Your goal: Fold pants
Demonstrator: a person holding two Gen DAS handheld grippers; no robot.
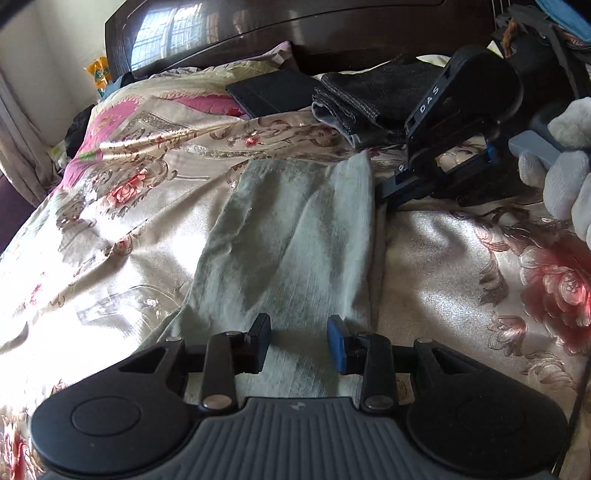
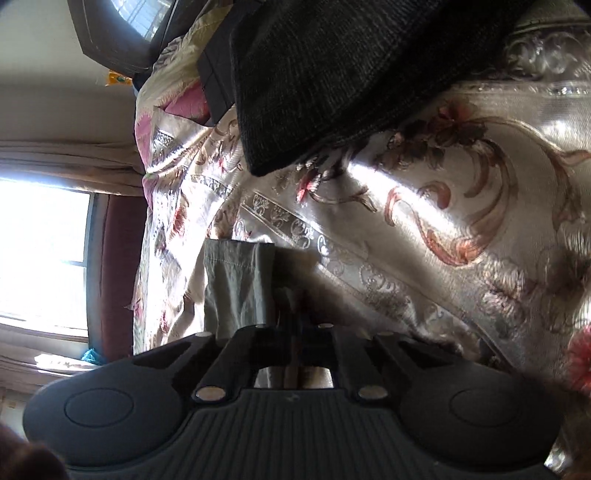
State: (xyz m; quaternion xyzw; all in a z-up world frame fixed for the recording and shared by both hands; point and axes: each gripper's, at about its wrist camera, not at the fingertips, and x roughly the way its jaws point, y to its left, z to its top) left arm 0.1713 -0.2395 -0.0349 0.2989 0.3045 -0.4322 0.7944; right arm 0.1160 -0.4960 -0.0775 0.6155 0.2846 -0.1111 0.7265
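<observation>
Pale grey-green pants (image 1: 295,236) lie folded lengthwise on a floral satin bedspread (image 1: 461,280). My left gripper (image 1: 299,345) is open, its fingers standing just above the near end of the pants, holding nothing. My right gripper (image 1: 384,194) shows in the left wrist view at the pants' far right edge, held by a gloved hand (image 1: 565,177). In the right wrist view the right gripper (image 2: 295,321) has its jaws together on the edge of the pants (image 2: 236,284), which hang to the left of the fingers.
Folded dark clothes (image 1: 354,103) and a dark flat item (image 1: 273,92) lie at the head of the bed, against a dark wooden headboard (image 1: 295,33). In the right wrist view the dark folded cloth (image 2: 332,74) lies just beyond the gripper. A bright window (image 2: 40,254) is at the left.
</observation>
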